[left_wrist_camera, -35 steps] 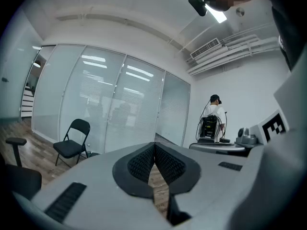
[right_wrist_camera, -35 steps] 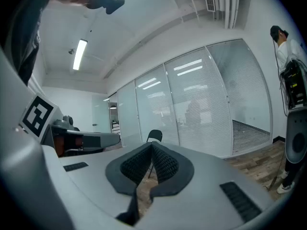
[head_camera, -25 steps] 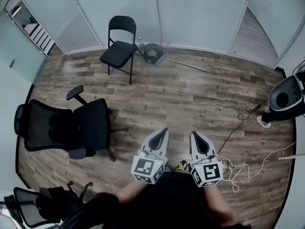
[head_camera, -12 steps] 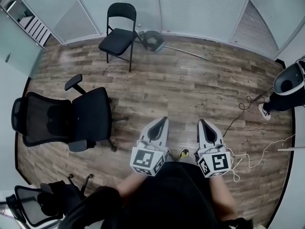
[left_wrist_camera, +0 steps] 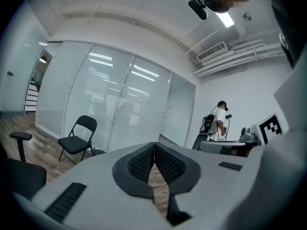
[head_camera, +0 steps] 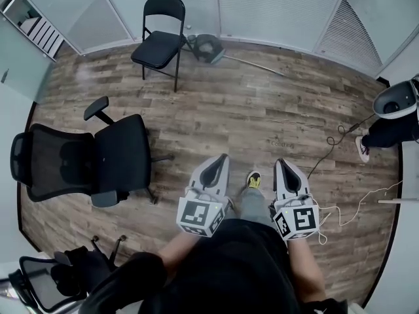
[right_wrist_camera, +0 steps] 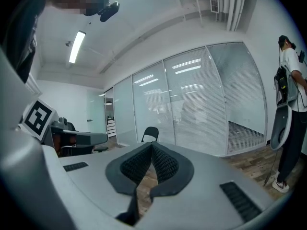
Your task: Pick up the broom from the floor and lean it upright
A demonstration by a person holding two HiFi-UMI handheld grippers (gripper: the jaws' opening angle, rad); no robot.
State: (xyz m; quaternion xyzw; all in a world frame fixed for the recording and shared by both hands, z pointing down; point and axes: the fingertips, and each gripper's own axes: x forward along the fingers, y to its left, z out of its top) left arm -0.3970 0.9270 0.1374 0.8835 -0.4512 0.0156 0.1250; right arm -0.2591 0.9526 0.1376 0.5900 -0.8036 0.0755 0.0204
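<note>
A: Far left, a black metal folding chair [head_camera: 160,41]. Just right of it, the grey-headed broom with a thin pale handle [head_camera: 208,48] lies flat on the wood-plank floor [head_camera: 262,123].

B: Near us, the grey left gripper [head_camera: 220,160] and grey right gripper [head_camera: 281,165], those 2 pinched shut and empty. I'd walk in, spread the jaws, then grip mid-handle.

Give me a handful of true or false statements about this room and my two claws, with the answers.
1. The broom lies on the floor beside the folding chair. True.
2. The left claw grips the broom. False: its jaws are closed on nothing, far from the broom.
3. The right claw is closed and empty. True.
4. The black office chair stands on the person's right. False: it is on the left side.
</note>
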